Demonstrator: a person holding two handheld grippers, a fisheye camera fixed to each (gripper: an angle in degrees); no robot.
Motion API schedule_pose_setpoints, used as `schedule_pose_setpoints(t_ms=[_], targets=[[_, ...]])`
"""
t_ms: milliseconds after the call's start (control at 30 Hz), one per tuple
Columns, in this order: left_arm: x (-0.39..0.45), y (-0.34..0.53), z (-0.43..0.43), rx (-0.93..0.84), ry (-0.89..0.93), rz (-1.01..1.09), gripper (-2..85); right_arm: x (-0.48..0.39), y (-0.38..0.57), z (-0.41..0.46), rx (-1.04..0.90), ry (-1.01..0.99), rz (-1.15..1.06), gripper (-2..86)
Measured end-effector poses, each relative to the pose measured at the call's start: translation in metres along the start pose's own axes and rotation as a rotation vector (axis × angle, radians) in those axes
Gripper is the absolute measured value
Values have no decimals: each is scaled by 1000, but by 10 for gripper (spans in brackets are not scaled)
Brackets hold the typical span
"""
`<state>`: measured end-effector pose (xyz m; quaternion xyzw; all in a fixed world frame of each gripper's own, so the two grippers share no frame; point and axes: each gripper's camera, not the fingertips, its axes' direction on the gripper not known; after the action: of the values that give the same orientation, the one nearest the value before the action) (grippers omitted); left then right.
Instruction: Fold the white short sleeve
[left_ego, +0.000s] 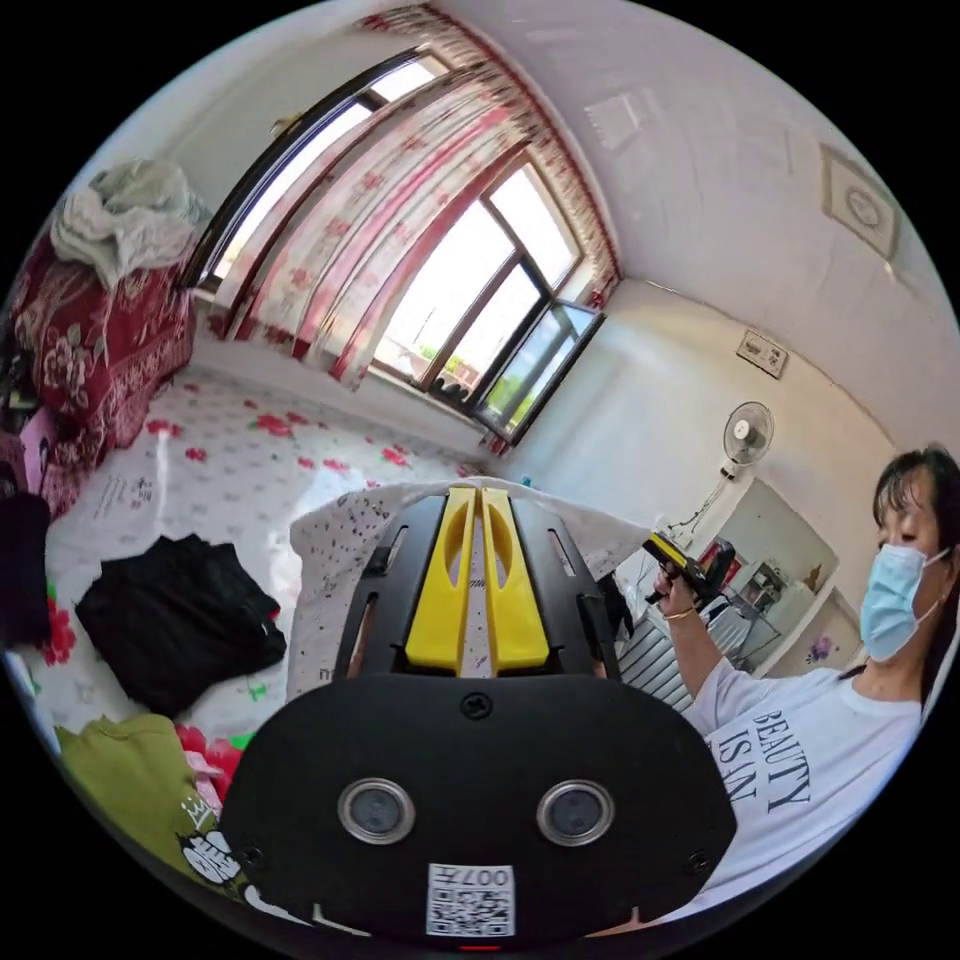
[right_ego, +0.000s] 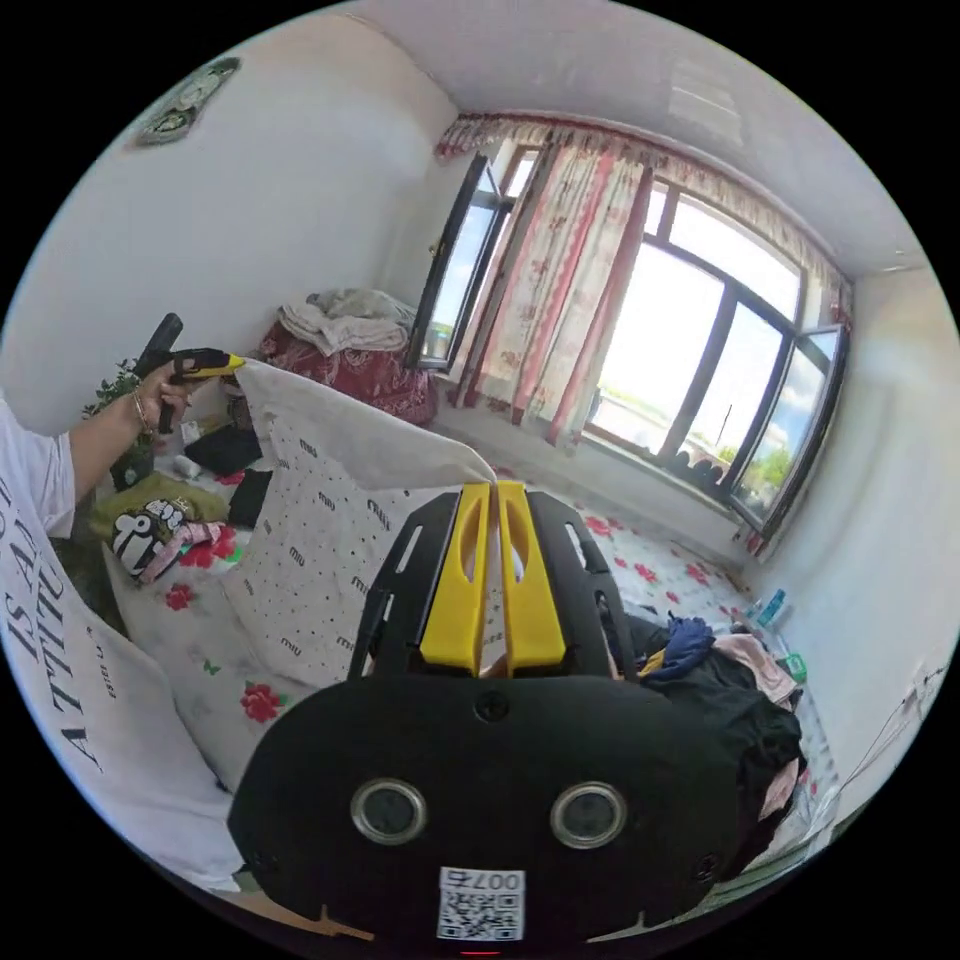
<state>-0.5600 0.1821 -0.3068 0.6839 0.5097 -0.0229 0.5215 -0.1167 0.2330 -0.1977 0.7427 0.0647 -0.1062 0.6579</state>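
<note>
The white short sleeve (right_ego: 320, 500), dotted with small dark marks, hangs stretched in the air above the bed between both grippers. In the left gripper view my left gripper (left_ego: 478, 495) has its yellow jaws shut on the top edge of the white short sleeve (left_ego: 335, 540). Farther right, a person's hand holds the right gripper (left_ego: 655, 546) at the cloth's other end. In the right gripper view my right gripper (right_ego: 492, 490) is shut on the garment's upper edge. The left gripper (right_ego: 232, 365) grips the far corner at the upper left.
A floral sheet (left_ego: 230, 470) covers the bed. On it lie a black garment (left_ego: 180, 620), an olive printed shirt (left_ego: 130, 790) and a pile of dark clothes (right_ego: 720, 690). Red quilts (left_ego: 90, 340) are stacked by the window. A fan (left_ego: 745, 440) stands at the wall.
</note>
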Motion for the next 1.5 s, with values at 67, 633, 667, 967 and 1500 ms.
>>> schedule_pose_setpoints(t_ms=[67,633,667,967,1500], targets=[[41,13,-41,63,23,70,-10,-12,6,-32,45,23,-57,-1],[160,242,-135,-146,-17,-136,-10,-81,130,-131,-442,-206,171,-1],[184,221,-142,-89,29,-43,-10,-74,122,-139,-412,-194,171,-1],[184,115,-34,-35,-185,216,-8,33,34,-69,-279,-186,98,0],[-36,334,147,-542,-638,-270,69,42,246,100,-758,-241,560,62]])
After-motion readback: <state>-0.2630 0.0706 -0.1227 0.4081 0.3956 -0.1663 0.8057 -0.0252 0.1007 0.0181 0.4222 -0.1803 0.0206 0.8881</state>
